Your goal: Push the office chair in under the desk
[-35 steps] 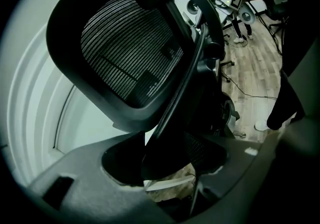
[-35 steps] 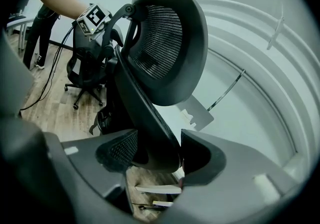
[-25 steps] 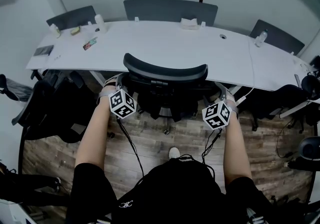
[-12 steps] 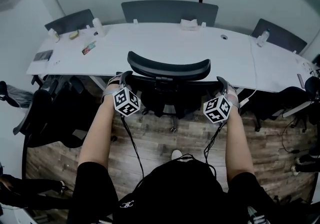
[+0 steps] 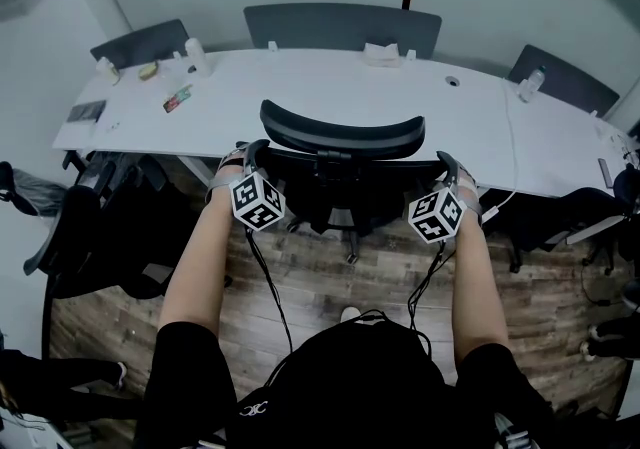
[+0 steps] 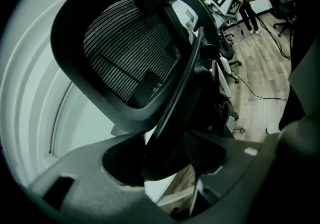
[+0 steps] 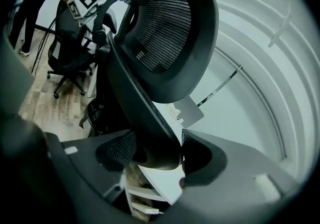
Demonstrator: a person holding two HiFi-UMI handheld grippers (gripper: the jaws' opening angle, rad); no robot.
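Observation:
The black mesh office chair (image 5: 340, 187) stands at the near edge of the long white desk (image 5: 300, 87), its curved headrest (image 5: 342, 131) over the desk's edge. My left gripper (image 5: 248, 154) is shut on the left rim of the chair's back. My right gripper (image 5: 446, 163) is shut on the right rim. In the left gripper view the back's frame (image 6: 175, 98) runs down between the jaws of the left gripper (image 6: 165, 160), below the headrest (image 6: 120, 53). In the right gripper view the frame (image 7: 135, 103) sits the same way in the right gripper (image 7: 157, 155).
Other black chairs stand at the left (image 5: 100, 227) and right (image 5: 580, 217), and grey chair backs (image 5: 340, 27) show behind the desk. Small items (image 5: 180, 95) and a bottle (image 5: 196, 52) lie on the desk's left end. Cables hang over the wooden floor (image 5: 300, 287).
The chair and both grippers have moved toward the desk, so the headrest now overlaps the desk's near edge more. Both grips stay on the chair's back.

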